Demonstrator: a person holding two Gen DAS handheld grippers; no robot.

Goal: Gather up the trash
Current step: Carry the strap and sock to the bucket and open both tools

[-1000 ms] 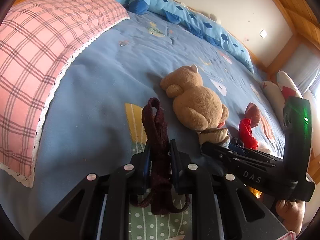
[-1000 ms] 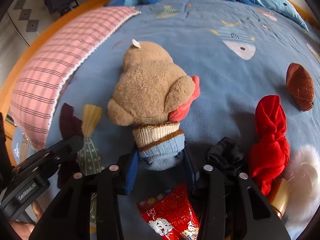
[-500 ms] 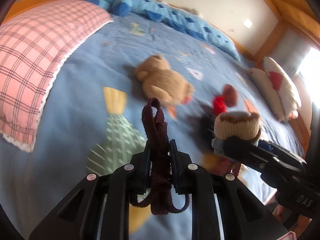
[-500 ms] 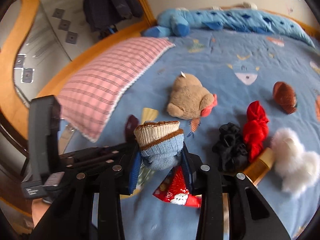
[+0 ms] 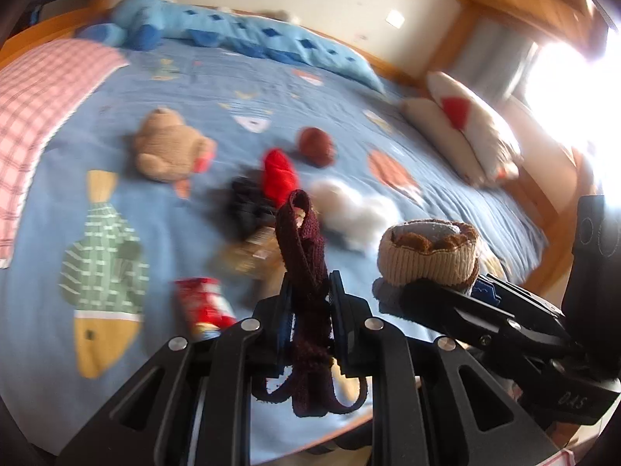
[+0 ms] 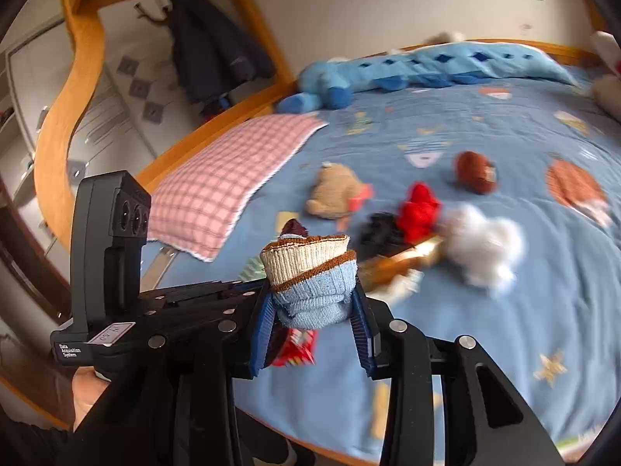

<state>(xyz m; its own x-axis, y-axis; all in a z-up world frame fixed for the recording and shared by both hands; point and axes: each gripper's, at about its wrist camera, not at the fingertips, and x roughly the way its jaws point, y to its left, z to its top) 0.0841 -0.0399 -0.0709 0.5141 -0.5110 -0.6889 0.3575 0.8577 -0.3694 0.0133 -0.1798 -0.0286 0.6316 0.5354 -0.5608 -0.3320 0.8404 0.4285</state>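
My left gripper (image 5: 308,303) is shut on a dark maroon knitted sock (image 5: 304,248) that stands up between its fingers, held above the bed's near edge. My right gripper (image 6: 312,306) is shut on a rolled blue sock with a beige and brown cuff (image 6: 310,272); it also shows at the right of the left wrist view (image 5: 429,252). On the blue bedspread (image 5: 155,124) lie a red snack wrapper (image 5: 203,305), a gold-brown wrapper (image 5: 252,248), a black cloth (image 5: 244,202), a red cloth (image 5: 277,173) and a white fluffy thing (image 5: 355,213).
A brown teddy bear (image 5: 167,147) and a brown ball-like thing (image 5: 316,145) lie further back. A pink checked pillow (image 5: 35,89) is at the left, a blue plush (image 5: 186,27) along the wall, white cushions (image 5: 465,136) at the right. A dark coat (image 6: 209,42) hangs beyond the bed.
Both grippers have lifted and pulled back from the bed with their socks still held. The blue sock has come away from beside the teddy bear. The views are blurred by motion.
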